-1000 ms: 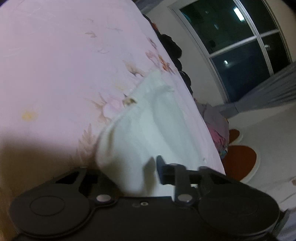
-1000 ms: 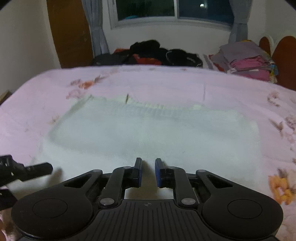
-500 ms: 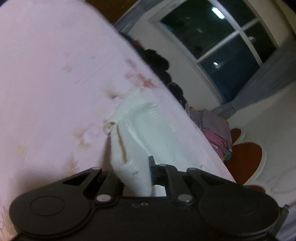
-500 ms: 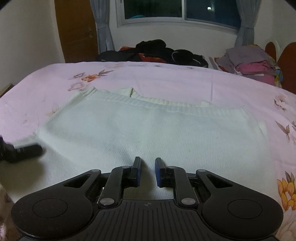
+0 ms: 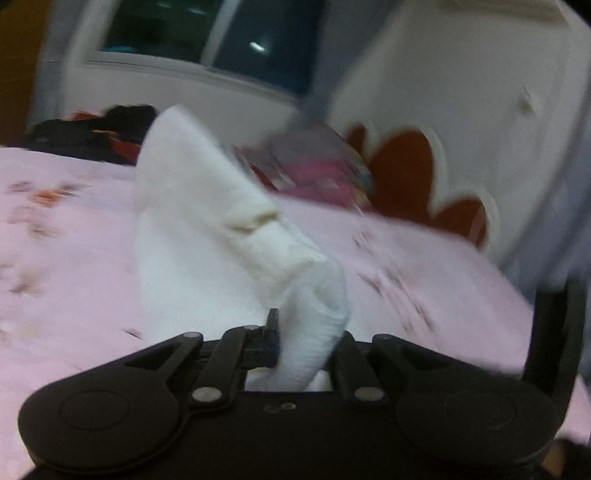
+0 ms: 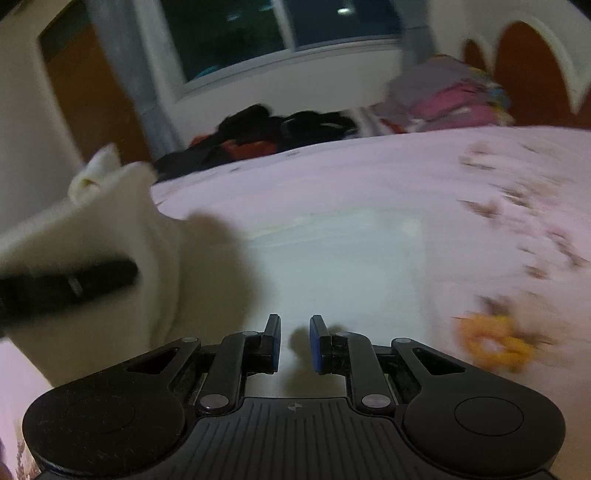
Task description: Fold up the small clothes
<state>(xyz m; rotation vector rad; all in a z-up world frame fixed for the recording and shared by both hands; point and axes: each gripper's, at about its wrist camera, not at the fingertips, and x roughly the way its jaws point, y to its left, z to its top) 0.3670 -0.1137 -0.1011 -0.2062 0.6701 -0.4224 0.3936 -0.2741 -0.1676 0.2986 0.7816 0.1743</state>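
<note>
Left gripper [image 5: 306,343]: fingers clamped on a bunched edge of the white knit garment [image 5: 207,236]. Cloth fills the gap between the jaws and hides the right fingertip.
Garment, left wrist view: the held part rises from the jaws in a tall, peaked fold above the pink floral bedsheet [image 5: 66,258]. A ribbed hem band crosses its upper face.
Garment, right wrist view: the lifted side stands up at the left [image 6: 122,236]; the rest lies flat on the sheet ahead of the right gripper.
Left gripper, right wrist view: one dark finger [image 6: 70,284] is visible against the raised cloth, blurred.
Right gripper [image 6: 294,343]: fingers parted by a narrow gap, nothing between them. It sits low over the flat part of the garment; contact with the cloth cannot be judged. Blue pads [image 6: 317,343] are visible on the inner faces.
Bedsheet, right wrist view: a yellow flower print [image 6: 495,343] lies to the right of the gripper.
Background: a pile of dark clothes [image 6: 266,129] at the far edge of the bed; a stack of folded pink and grey clothes [image 6: 450,99] to its right; a dark window [image 6: 280,33] above.
Image quality: both views motion-blurred.
</note>
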